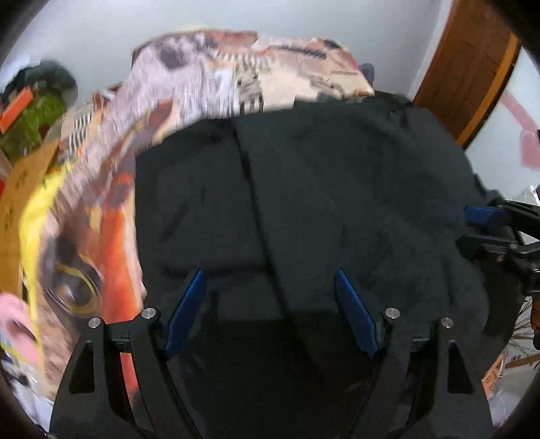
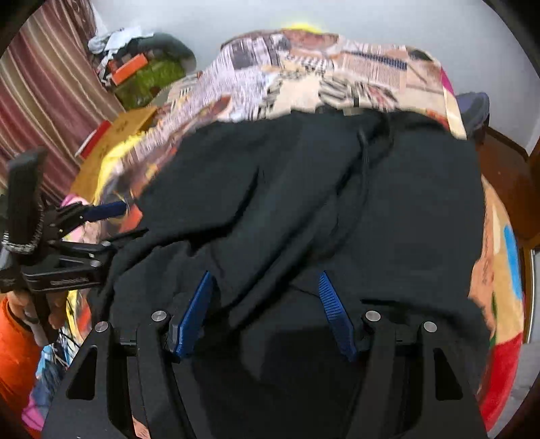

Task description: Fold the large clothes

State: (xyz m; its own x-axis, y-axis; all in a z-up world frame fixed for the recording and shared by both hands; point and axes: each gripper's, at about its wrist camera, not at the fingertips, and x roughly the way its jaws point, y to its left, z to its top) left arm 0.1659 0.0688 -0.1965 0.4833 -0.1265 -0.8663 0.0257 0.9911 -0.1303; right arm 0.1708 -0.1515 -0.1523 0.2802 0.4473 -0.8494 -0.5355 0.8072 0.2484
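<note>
On the bed's patterned blanket [image 2: 303, 67]: one black garment [image 2: 337, 202], spread flat, partly folded, for folding; left gripper [image 1: 270, 297] and right gripper [image 2: 266, 297] at its near edge, jaws wide, nothing held.

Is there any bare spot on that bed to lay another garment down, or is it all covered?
The black garment fills the middle of the patterned bedspread. Free bedspread shows beyond its far edge, toward the white wall, with narrower strips on either side. The far left corner is crowded with a clutter pile and cardboard box.
</note>
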